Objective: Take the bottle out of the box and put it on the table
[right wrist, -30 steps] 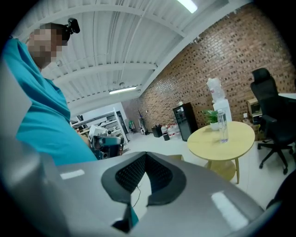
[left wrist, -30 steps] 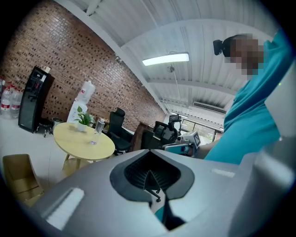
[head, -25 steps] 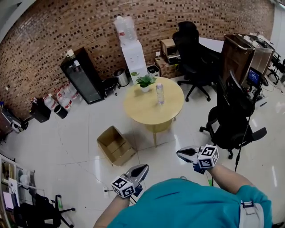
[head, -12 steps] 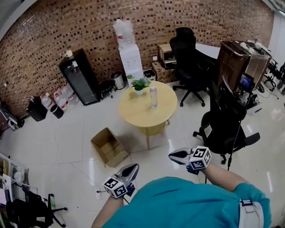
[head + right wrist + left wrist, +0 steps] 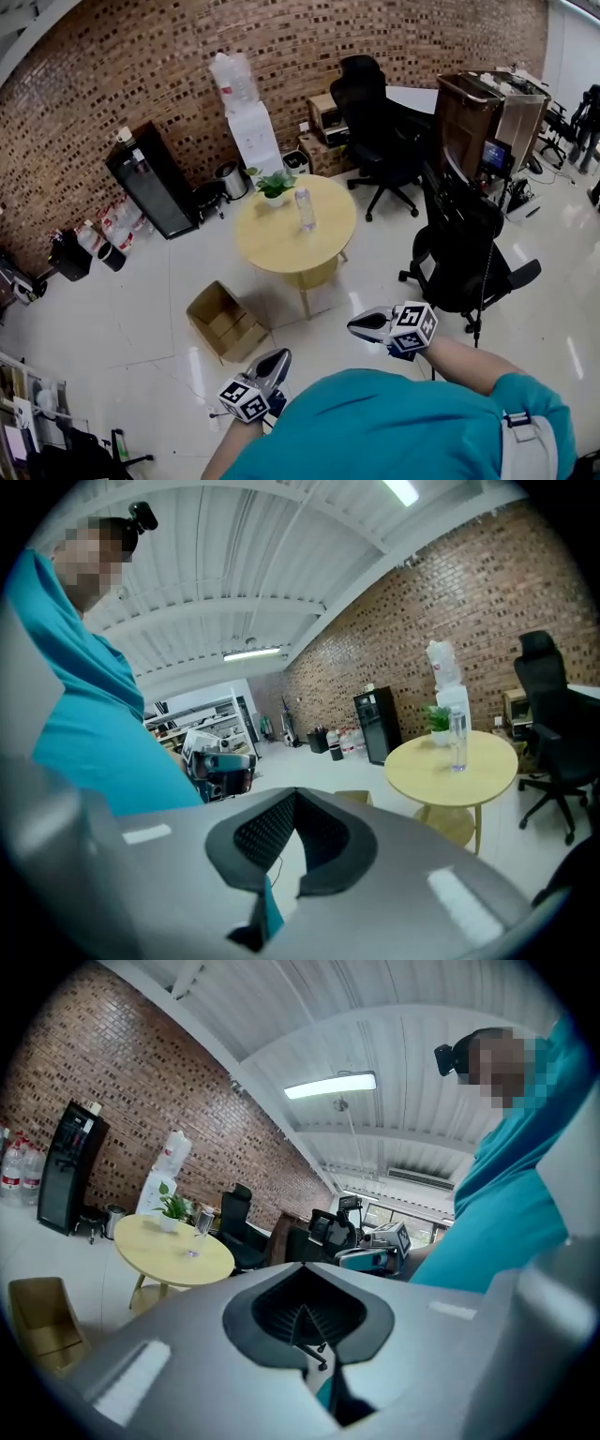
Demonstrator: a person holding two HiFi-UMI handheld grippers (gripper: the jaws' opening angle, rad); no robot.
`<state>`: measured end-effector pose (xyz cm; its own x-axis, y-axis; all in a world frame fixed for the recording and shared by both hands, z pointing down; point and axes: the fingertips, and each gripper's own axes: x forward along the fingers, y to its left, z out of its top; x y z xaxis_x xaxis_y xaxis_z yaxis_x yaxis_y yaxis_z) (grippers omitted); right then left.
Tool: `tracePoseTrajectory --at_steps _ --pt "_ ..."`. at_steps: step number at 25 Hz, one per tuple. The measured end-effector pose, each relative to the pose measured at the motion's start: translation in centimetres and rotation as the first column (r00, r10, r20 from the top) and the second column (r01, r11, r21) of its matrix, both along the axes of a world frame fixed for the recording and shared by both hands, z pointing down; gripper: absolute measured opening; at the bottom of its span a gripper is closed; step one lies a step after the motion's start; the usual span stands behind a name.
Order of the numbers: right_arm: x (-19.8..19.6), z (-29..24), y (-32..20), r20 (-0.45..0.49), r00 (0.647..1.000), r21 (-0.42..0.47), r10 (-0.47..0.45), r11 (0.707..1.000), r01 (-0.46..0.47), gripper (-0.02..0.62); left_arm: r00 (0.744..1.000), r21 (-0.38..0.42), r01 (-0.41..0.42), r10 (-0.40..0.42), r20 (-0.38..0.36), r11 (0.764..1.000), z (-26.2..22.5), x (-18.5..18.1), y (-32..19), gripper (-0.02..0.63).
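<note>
Well, left of centre in the head view the cardboard box (image 5: 223,322) is sitting open on the floor, and I am seeing no bottle in it, though part of its inside is in shadow. Just right of it, near the bottom edge, I am holding my left gripper (image 5: 278,358) with its jaws pressed together on nothing, pointing out level over the floor. Above that, in the middle of the frame, the round counter (image 5: 281,246) is carrying the bottle (image 5: 305,208), which is standing upright toward the far side, just beside a small potted plant (image 5: 274,186). Right of centre I am holding my right gripper (image 5: 360,324), likewise pressed together and empty. Both grippers are well apart from the counter. I am judging the job as good as done, so the step in hand is only standing off. For that I am thinking it best to hold both grippers low and near my body, so nothing is nudging the bottle.
</note>
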<state>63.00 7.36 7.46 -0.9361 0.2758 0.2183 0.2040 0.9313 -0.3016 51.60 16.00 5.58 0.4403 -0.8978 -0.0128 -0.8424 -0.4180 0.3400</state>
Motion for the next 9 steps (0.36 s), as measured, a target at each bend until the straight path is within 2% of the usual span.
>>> tracePoseTrajectory --at_steps 3,9 --pt "0.08 0.14 -0.08 -0.002 1.0 -0.002 0.006 1.0 -0.006 0.0 1.0 -0.011 0.003 -0.003 -0.013 1.0 0.14 -0.04 0.13 0.0" --pt "0.17 0.4 -0.07 -0.01 1.0 0.002 0.001 1.0 -0.001 0.0 1.0 0.002 -0.015 0.015 0.017 1.0 -0.25 0.12 0.05 0.0"
